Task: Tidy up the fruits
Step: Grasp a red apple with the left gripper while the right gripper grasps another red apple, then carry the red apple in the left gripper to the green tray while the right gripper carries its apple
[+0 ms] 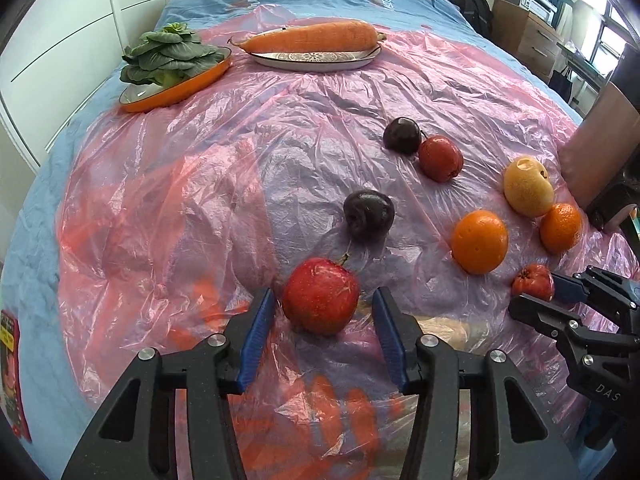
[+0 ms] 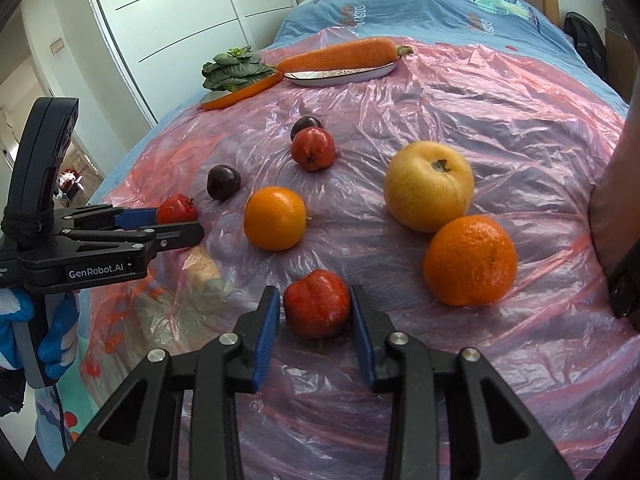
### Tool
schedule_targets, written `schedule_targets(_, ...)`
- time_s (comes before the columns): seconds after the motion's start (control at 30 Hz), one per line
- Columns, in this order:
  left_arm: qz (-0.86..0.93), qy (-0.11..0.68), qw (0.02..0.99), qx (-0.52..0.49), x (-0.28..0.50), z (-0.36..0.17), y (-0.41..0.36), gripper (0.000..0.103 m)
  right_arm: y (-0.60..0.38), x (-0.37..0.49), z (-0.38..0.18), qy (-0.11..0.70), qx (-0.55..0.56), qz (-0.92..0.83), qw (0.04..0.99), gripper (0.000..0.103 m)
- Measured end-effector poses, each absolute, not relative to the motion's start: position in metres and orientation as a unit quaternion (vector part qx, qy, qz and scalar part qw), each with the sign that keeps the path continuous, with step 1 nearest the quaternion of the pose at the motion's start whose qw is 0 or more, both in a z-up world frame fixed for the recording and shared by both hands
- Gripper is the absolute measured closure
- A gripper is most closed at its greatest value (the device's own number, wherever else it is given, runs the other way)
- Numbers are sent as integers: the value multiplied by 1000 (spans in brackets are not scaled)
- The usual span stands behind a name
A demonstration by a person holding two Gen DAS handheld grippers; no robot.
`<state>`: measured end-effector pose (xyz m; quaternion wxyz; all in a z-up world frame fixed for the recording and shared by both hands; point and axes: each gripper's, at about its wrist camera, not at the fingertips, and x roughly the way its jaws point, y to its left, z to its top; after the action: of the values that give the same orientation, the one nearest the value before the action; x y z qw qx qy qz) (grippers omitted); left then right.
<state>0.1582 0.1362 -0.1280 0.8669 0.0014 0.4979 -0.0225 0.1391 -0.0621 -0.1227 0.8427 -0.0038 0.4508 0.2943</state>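
Several fruits lie on a pink plastic sheet (image 1: 200, 200) over a bed. My left gripper (image 1: 323, 300) is open, its jaws on either side of a red fruit (image 1: 320, 296) with gaps on both sides. My right gripper (image 2: 315, 300) is open around a small red wax apple (image 2: 316, 303), its pads close to it; it also shows in the left wrist view (image 1: 533, 282). Around lie two dark plums (image 1: 369, 213) (image 1: 402, 135), another red fruit (image 1: 440, 158), two oranges (image 1: 479, 241) (image 1: 561, 227) and a yellow pear (image 1: 528, 186).
At the far end an orange dish (image 1: 176, 88) holds a leafy green vegetable (image 1: 170, 54) and a white oval plate (image 1: 316, 60) holds a carrot (image 1: 310, 37). A white wardrobe (image 2: 180, 20) stands left of the bed. A brown object (image 1: 596, 152) sits at the right edge.
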Motion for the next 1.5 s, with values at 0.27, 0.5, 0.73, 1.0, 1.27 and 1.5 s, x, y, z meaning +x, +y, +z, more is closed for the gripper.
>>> schedule_targets(0.27,-28,505,862,-4,163,-130,137,73,-61,141,-124,453,-7,295,841,53)
schedule_targets(0.5,-20,503,864,-8,162,-121,137,73,-63,139,-120,450,-1,300,841,53)
schedule_targets(0.73,-11,492,871,-10,153,-101,137,73,-72,130,-105,443,20,309,841,53)
schedule_targets(1.0,-23,477,879,-7,131,-70,118,73,-88,107,-80,429,29,313,847,53)
schedule_targets(1.27,-61,465,883,-2,101,-41,76,73,-125,79,-59,418,38,293,859,53)
schedule_targets(1.5,-108,459,882,8,77,-22,22,73,-177,60,-42,407,50,252,877,53)
